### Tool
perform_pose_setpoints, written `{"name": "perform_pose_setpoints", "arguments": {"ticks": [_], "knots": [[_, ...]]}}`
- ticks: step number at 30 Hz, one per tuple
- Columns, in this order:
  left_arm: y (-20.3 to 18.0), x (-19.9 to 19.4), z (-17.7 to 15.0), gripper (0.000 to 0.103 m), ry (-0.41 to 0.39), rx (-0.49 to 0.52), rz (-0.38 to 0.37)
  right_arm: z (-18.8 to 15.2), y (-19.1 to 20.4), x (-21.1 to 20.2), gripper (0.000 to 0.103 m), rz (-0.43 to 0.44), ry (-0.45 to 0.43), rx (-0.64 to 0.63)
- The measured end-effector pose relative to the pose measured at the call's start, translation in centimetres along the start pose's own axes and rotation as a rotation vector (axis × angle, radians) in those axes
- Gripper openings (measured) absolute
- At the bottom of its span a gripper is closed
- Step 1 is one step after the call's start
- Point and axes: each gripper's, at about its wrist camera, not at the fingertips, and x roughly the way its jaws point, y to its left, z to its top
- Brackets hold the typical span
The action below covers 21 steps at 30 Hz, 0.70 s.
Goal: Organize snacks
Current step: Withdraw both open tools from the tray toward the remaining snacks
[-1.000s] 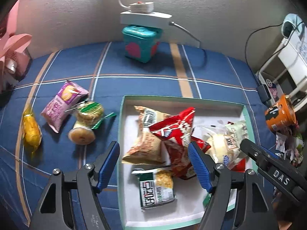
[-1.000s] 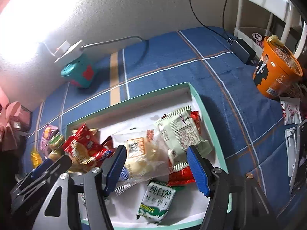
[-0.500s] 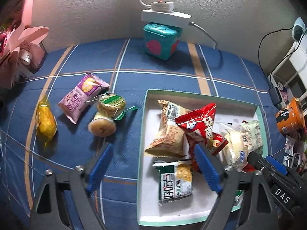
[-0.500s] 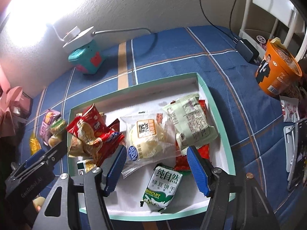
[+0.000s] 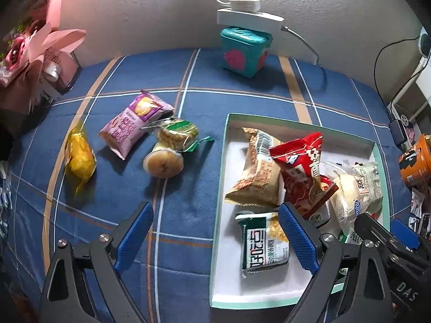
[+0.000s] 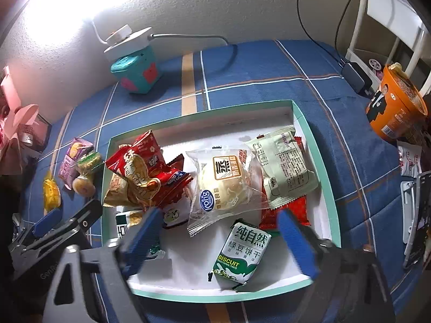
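Your jaws are standing wide apart on both grippers, and both pairs have just been opening. The right gripper (image 6: 219, 239) has nothing between its blue pads (image 6: 296, 245); it is hovering over the near part of the tray (image 6: 320, 161), with the green biscuit pack (image 6: 239, 253) lying free on the white floor just below. The left gripper (image 5: 215, 239) is likewise empty and is now straddling the tray's left wall, one pad over the blue checked cloth (image 5: 188, 215), the other over the green-and-white pack (image 5: 264, 245). A second ago its jaws were narrower and sitting further over the tray's contents, so you are drifting it leftward, toward the loose snacks.

That is suggesting both hands are free for another pick. Inside the tray, the red bag (image 5: 301, 167), tan bag (image 5: 258, 172), clear-wrapped bun (image 6: 223, 183) and pale green packet (image 6: 282, 169) are piling loosely. Still lying outside, to the left on the cloth, are the purple packet (image 5: 132, 126), the green-wrapped snack (image 5: 177, 134), the round cake (image 5: 163, 162) and the yellow packet (image 5: 79, 158). Four items are probably remaining to bring across.
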Motion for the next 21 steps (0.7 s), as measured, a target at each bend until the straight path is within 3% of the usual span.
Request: {"name": "perform_pose_setpoints", "arguments": {"ticks": [2, 4, 14, 21], "knots": [[0.4, -0.1, -0.3, 0.095, -0.001, -0.012, -0.003, -0.2, 0.0, -0.2, 0.103, 0.011, -0.006, 0.005], [1.0, -0.2, -0.5, 0.103, -0.004, -0.026, -0.004, -0.3, 0.0, -0.2, 0.103, 0.019, -0.008, 0.009], [3.6, -0.6, -1.0, 0.103, -0.014, -0.078, 0.003, -1.6, 0.6, -0.7, 0.103, 0.032, -0.038, -0.015], [5.8, -2.0, -0.7, 0.103, -0.039, -0.094, -0.013, -1.9, 1.5, -0.8, 0.103, 0.115, -0.065, 0.002]]}}
